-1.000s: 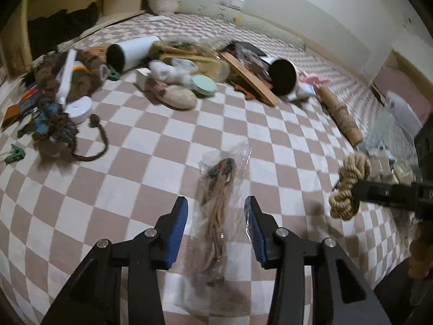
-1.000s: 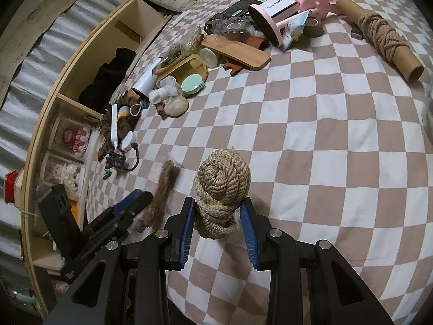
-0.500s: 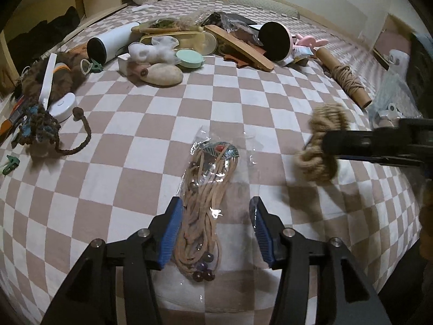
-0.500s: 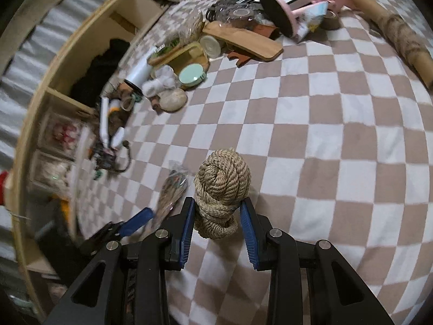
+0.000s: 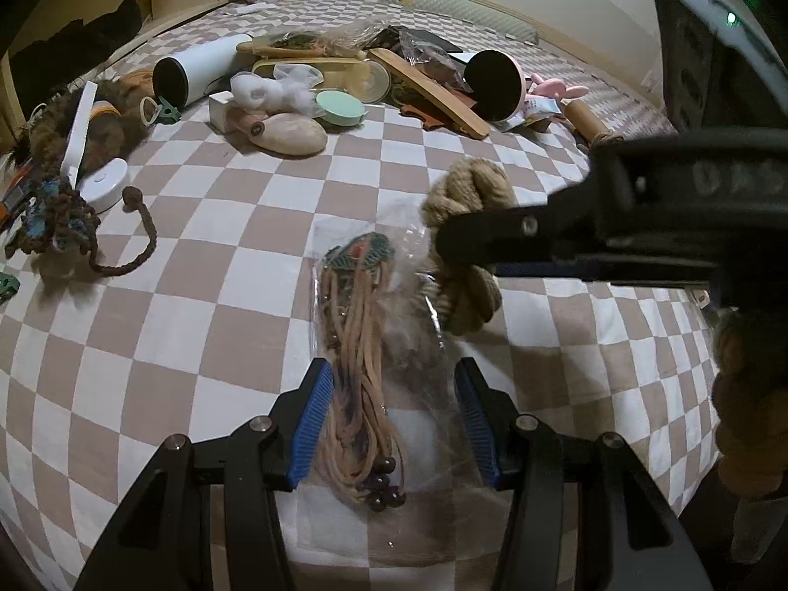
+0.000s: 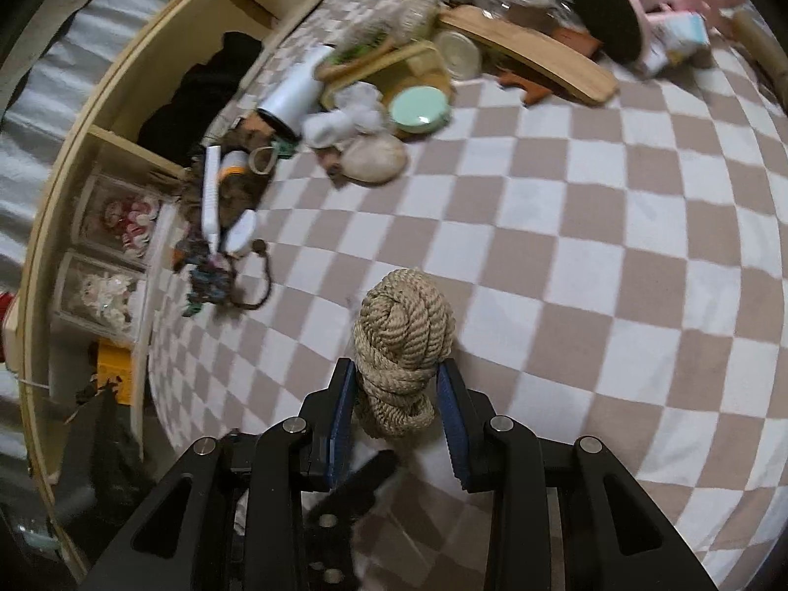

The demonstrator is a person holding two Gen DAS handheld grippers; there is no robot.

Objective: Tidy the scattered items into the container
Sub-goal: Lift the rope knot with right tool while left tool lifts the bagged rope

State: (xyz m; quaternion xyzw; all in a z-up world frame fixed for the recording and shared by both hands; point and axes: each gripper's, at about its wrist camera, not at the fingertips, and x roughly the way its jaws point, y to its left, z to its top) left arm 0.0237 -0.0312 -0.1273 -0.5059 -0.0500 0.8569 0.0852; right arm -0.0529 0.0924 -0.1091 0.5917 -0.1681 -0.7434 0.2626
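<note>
A clear plastic bag of tan cords with dark beads (image 5: pixel 367 369) lies flat on the checkered bed cover. My left gripper (image 5: pixel 394 418) stands open, one blue pad on each side of the bag's near half. My right gripper (image 6: pixel 396 418) is shut on a knotted bundle of tan rope (image 6: pixel 401 344). In the left wrist view that rope bundle (image 5: pixel 468 241) hangs in the right gripper's black fingers (image 5: pixel 502 241) just above and to the right of the bag. No container shows in either view.
A pile at the far side holds a white tube (image 5: pixel 197 69), a beige stone-like pad (image 5: pixel 290 134), a mint lid (image 5: pixel 340 107), a wooden board (image 5: pixel 433 93) and a round black-faced box (image 5: pixel 495 84). A dark braided cord (image 5: pixel 64 226) lies left. Wooden shelves (image 6: pixel 123 147) border the bed.
The right gripper with the rope bundle has swung left, from the bed's right side to just over the bag. The left gripper has closed in on the bag, still open.
</note>
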